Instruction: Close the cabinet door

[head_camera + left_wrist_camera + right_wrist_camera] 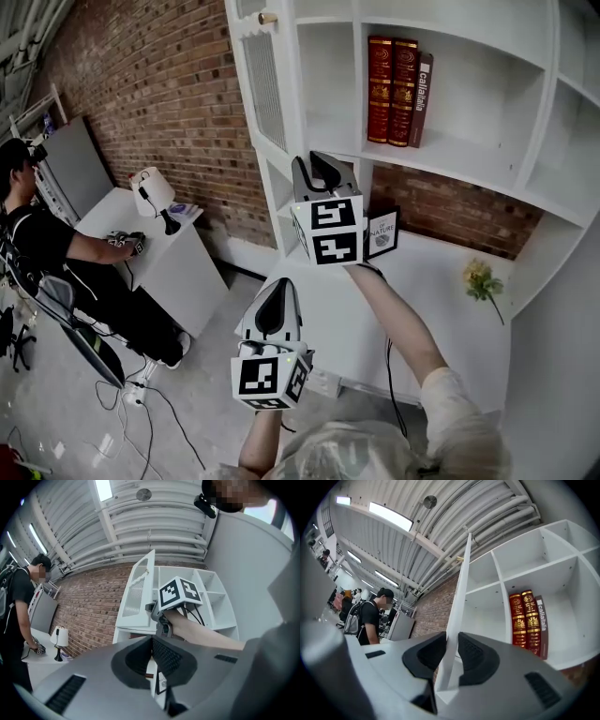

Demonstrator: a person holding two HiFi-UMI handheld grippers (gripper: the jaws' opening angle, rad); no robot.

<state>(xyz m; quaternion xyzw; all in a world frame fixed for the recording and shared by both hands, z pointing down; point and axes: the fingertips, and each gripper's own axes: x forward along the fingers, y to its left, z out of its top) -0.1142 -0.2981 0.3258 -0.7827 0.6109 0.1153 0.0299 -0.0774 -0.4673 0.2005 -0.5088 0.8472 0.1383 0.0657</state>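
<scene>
Right gripper [450,644] is clamped on the free edge of the cabinet door [261,80], with the thin panel pinched between both pads. I read that as a hold for swinging it shut. Door stands wide open at 11 o'clock in head view, hinged to the white shelf unit [525,141]. Left gripper [277,295] hangs at 6 o'clock, jaws together, empty. Books [398,89] at 1 o'clock, white counter [441,309] at 4. Brick wall [159,94] and desk [183,253] with lamp [153,190] at 9.
</scene>
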